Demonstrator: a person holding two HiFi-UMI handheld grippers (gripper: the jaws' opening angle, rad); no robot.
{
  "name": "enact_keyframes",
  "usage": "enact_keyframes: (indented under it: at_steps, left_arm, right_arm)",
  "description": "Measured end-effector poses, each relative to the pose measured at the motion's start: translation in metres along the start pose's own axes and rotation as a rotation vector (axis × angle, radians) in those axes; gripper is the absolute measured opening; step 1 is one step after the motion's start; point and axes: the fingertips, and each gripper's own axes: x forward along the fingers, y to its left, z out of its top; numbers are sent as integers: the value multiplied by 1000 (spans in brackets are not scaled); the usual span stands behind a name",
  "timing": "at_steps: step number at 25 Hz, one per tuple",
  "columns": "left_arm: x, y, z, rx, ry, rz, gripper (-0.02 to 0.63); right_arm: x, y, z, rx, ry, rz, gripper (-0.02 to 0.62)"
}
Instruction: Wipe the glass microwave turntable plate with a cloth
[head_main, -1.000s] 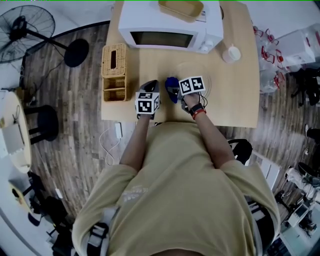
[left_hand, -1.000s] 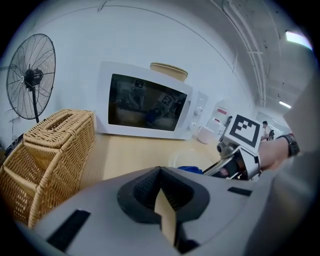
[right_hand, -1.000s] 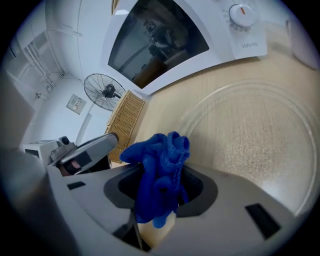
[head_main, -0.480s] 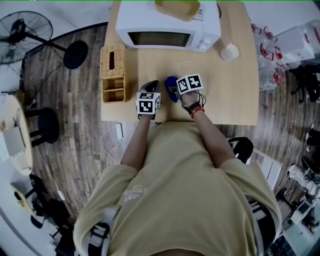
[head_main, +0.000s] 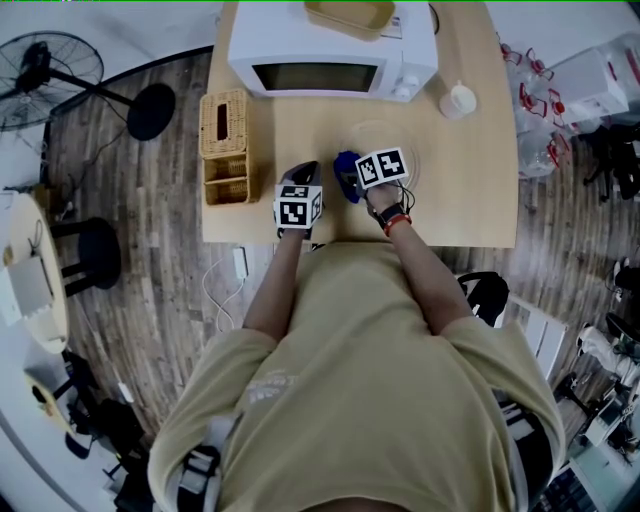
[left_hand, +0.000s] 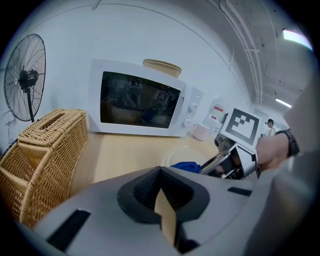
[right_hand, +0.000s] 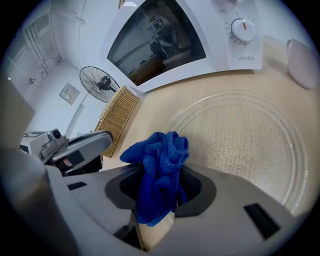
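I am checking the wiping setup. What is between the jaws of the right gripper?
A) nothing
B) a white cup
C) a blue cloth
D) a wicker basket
C: in the right gripper view the right gripper is shut on a bunched blue cloth, with the plate on the table ahead of it.

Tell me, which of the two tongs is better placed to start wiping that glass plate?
Right. The right tongs are shut on the blue cloth, right beside the glass plate; the left tongs hold nothing and sit off to the plate's side.
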Motion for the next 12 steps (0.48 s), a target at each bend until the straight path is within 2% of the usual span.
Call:
enact_keyframes:
  at_steps: [12]
  left_arm:
    - [4, -8, -3, 13, 9, -11, 18]
  right_arm:
    - [-11, -14, -6, -23, -2, -40, 149]
